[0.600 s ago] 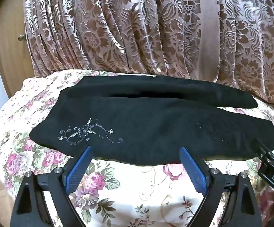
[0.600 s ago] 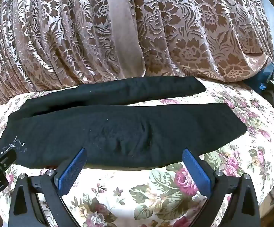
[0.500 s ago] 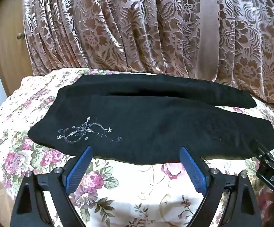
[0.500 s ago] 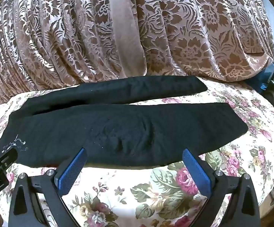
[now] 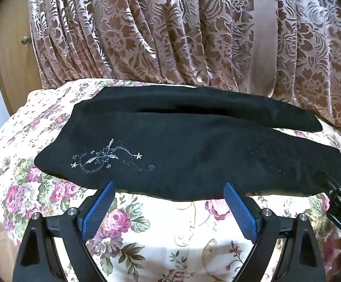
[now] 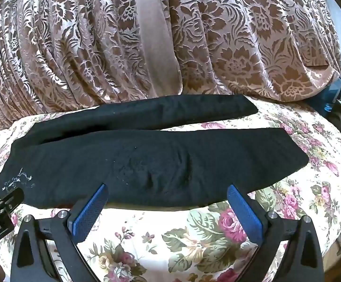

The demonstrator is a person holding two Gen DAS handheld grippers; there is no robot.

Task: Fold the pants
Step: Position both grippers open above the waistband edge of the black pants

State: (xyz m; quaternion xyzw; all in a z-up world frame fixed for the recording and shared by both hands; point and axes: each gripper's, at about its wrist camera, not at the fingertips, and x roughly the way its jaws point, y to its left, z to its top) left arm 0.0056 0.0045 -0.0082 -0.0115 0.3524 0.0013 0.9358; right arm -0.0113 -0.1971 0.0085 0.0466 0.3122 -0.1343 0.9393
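Black pants (image 5: pixel 194 150) lie flat across a floral bedspread (image 5: pixel 161 230), waist end to the left with silver embroidery (image 5: pixel 109 158), both legs stretching right, the far leg (image 6: pixel 170 110) apart from the near one. My left gripper (image 5: pixel 169 185) is open and empty, its blue pads at the pants' near edge by the waist. My right gripper (image 6: pixel 166 188) is open and empty at the near edge of the near leg (image 6: pixel 161 162). Each gripper shows at the edge of the other's view.
A brown patterned curtain (image 5: pixel 194 30) hangs right behind the bed. A wooden door with a knob (image 5: pixel 25 39) stands at far left. A blue and black object (image 6: pixel 332 94) sits at the bed's far right corner.
Both grippers have crept slightly forward toward the pants' near edge. The pants have not moved and both grippers stay open.
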